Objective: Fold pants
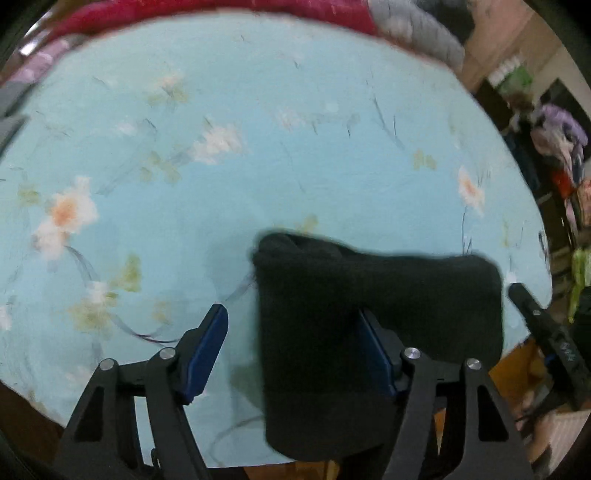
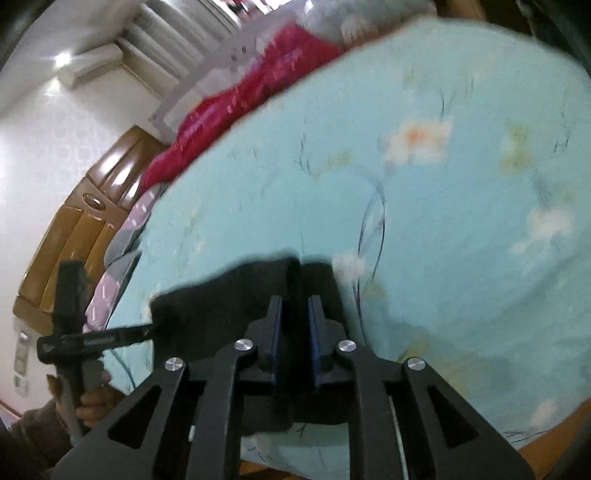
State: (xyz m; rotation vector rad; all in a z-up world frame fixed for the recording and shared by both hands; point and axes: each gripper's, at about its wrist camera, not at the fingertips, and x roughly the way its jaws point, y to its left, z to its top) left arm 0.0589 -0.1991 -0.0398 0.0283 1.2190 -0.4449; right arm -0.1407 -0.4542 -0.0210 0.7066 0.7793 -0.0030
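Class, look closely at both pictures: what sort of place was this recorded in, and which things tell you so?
Most likely a home bedroom. A bed's floral light-blue sheet fills both views, with a red quilt bunched along its far edge, a wooden headboard against the wall, and an air conditioner mounted high on it.

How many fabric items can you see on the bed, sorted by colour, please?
Black: 1, the pants
Light blue, flowered: 1, the sheet
Red: 1, the blanket at the far edge
Grey: 1, the cloth beside the blanket
Total: 4
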